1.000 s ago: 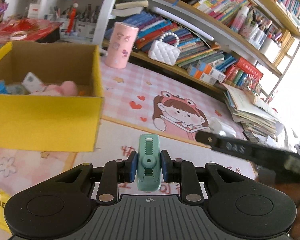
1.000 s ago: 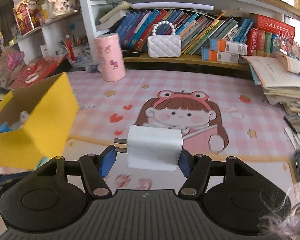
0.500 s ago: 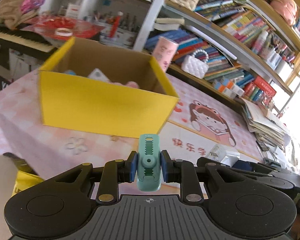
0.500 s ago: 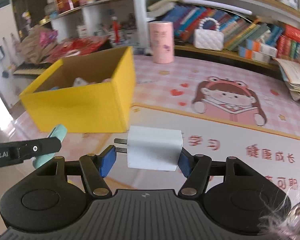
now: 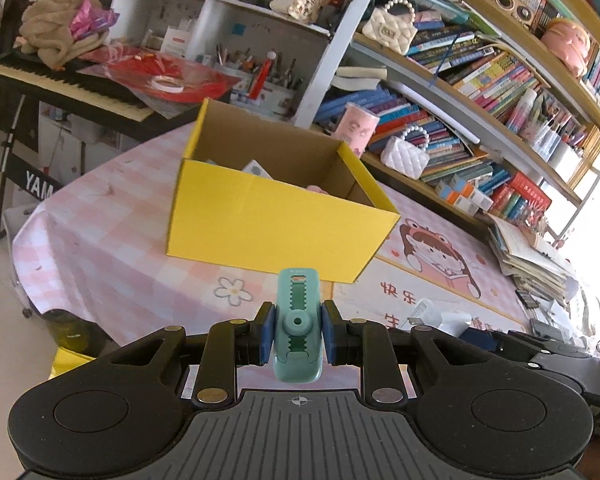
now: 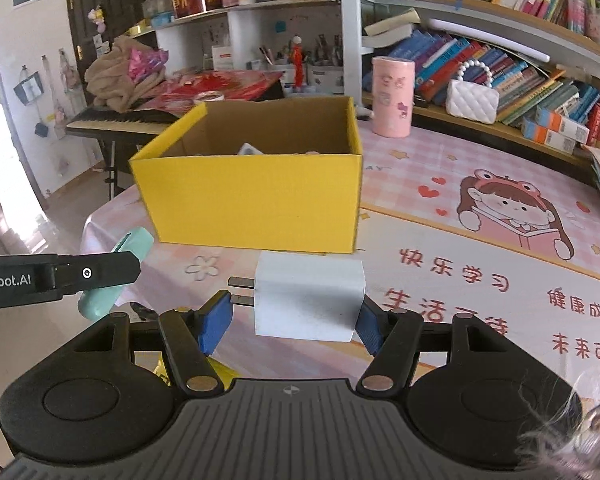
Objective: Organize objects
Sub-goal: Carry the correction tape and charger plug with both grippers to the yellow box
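Note:
My left gripper (image 5: pixel 298 338) is shut on a teal plastic clip (image 5: pixel 298 316), held upright between its blue pads. In the right wrist view my right gripper (image 6: pixel 296 318) is shut on a white plug adapter (image 6: pixel 308 300), its two metal prongs pointing left. An open yellow cardboard box (image 5: pixel 276 216) stands on the pink table ahead of both grippers, with several small items inside, mostly hidden by its front wall. The same yellow box (image 6: pixel 252 196) fills the middle of the right wrist view, where the left gripper's finger and the teal clip (image 6: pixel 116 272) show at the left.
A pink cylinder (image 6: pixel 392 96) and a white quilted handbag (image 6: pixel 472 98) stand behind the box near the bookshelf. A stack of papers (image 5: pixel 532 256) lies at the table's right. The table edge (image 5: pixel 32 240) drops off left of the box, with a keyboard piano (image 5: pixel 68 88) beyond.
Both grippers have swung left toward the yellow box, which now sits straight ahead of them. The clip and the adapter stay gripped as before.

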Motion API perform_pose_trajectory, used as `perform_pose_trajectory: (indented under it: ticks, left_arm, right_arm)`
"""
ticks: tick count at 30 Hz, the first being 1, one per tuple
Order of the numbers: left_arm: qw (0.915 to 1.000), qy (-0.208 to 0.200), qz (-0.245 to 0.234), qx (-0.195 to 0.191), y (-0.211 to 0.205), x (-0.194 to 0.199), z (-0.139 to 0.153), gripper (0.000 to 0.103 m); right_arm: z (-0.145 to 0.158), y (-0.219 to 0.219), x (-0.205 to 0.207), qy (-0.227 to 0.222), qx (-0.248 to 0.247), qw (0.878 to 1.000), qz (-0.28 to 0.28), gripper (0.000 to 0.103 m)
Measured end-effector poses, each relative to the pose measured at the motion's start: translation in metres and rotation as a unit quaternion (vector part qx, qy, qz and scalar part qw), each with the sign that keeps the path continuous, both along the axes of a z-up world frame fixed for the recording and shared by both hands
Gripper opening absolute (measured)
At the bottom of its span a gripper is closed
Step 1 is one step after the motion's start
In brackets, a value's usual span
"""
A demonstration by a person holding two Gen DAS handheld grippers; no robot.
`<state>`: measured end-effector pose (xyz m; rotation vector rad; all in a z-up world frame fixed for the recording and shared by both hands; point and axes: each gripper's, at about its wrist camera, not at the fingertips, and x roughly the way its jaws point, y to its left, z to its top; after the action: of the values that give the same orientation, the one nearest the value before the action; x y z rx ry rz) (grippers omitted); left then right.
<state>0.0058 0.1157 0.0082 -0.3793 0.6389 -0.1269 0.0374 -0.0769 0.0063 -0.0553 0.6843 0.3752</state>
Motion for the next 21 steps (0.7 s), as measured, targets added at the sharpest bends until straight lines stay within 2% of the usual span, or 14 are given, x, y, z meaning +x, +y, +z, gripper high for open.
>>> perform_pose_trajectory:
  ticks: [11,21]
  left_arm:
    - [0.9998,-0.020,-0.004,-0.006,0.016,-0.004,0.009,0.023]
    - [0.9990,-0.042,0.010,-0.011,0.018,0.031,0.024,0.023]
  right_arm:
    - [0.012,0.018,-0.006,-0.010,-0.004,1.000,-0.009,0.062]
    - [0.030,0.027,0.025,-0.028,0.001,1.000,0.007,0.062]
